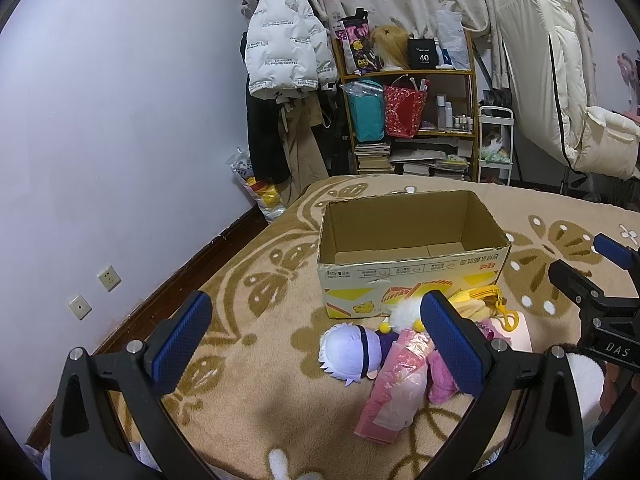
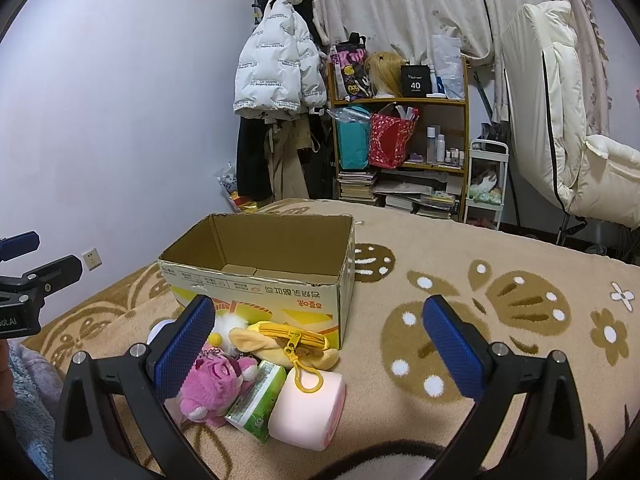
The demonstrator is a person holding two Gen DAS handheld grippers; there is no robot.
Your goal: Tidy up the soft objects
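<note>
An open, empty cardboard box [image 1: 408, 236] [image 2: 260, 256] stands on the bed. In front of it lies a pile of soft things: a lilac-haired plush doll [image 1: 352, 352], a pink plastic packet [image 1: 396, 384], a pink plush bear [image 2: 212, 384], a green tissue pack [image 2: 258, 400], a pink roll [image 2: 308, 408], a yellow zip pouch [image 2: 288, 340] and a white pompom [image 2: 232, 322]. My left gripper [image 1: 316, 340] is open and empty, above the pile's left side. My right gripper [image 2: 320, 352] is open and empty, above the pile's right side.
The bed has a tan patterned blanket [image 2: 480, 320]. A wall [image 1: 100, 120] runs along the left. Behind the bed are a coat rack with a white jacket [image 1: 280, 48], a cluttered shelf [image 1: 412, 112] and a cream chair [image 2: 568, 128].
</note>
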